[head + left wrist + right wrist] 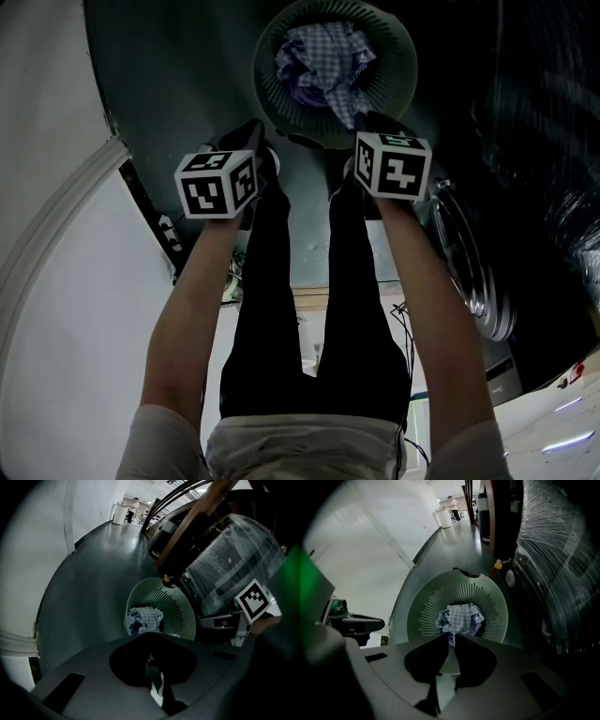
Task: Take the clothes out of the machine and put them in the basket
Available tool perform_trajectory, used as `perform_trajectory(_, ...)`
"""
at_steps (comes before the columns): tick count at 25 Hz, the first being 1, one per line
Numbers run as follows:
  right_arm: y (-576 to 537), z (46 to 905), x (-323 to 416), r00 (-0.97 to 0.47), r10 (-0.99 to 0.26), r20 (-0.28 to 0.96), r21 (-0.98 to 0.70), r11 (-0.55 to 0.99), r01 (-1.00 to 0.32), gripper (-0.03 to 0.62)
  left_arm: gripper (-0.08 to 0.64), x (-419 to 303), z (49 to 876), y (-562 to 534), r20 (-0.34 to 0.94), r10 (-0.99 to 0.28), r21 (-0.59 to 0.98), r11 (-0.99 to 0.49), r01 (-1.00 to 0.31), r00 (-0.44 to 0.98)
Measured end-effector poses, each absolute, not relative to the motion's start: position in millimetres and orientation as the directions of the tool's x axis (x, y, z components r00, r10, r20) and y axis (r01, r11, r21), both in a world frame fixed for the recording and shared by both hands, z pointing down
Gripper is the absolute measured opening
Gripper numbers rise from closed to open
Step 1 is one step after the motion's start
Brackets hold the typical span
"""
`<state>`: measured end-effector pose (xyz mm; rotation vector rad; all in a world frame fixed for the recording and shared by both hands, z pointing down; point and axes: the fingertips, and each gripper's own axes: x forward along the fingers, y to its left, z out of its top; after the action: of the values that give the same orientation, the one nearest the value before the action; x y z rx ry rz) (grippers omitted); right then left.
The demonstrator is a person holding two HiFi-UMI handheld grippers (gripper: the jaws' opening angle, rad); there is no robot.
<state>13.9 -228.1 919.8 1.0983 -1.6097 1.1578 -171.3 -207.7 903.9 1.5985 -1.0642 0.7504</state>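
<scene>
1 washing machine (pixel 469 281), 1 basket (pixel 396 84), 1 checked cloth (pixel 323 61), 2 empty claws.
The machine is seen at 3 o'clock and the basket at 12 o'clock, with the cloth heaped inside it. The left claw (pixel 152 656) is pressed together; the right claw (pixel 451 644) is held a slit apart, and nothing is pinched. The basket could likely be tipped if clipped by a claw swung toward the machine.
</scene>
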Motion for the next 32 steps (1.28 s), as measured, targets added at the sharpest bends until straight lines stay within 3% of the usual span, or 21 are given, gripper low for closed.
perform_trajectory(1,-226.1,919.2,13.1,-0.259,-0.171,0.951,-0.225,0.196,-0.954,0.008,0.017,-170.7,903.5,-207.0,0.870,-0.268,0.408,-0.080,-0.909,0.414)
perform_trajectory(14,-209.6,917.3,9.7,-0.273,-0.163,0.948,-0.242,0.191,-0.951,0.008,0.017,-166.4,900.3,-192.7,0.864,-0.267,0.416,-0.097,-0.904,0.426)
perform_trajectory(32,-196.4,885.3,7.8,-0.266,-0.271,0.925,-0.210,0.217,-0.953,0.008,0.017,-167.1,871.3,-184.5,0.838,-0.352,0.391,-0.147,-0.908,0.418)
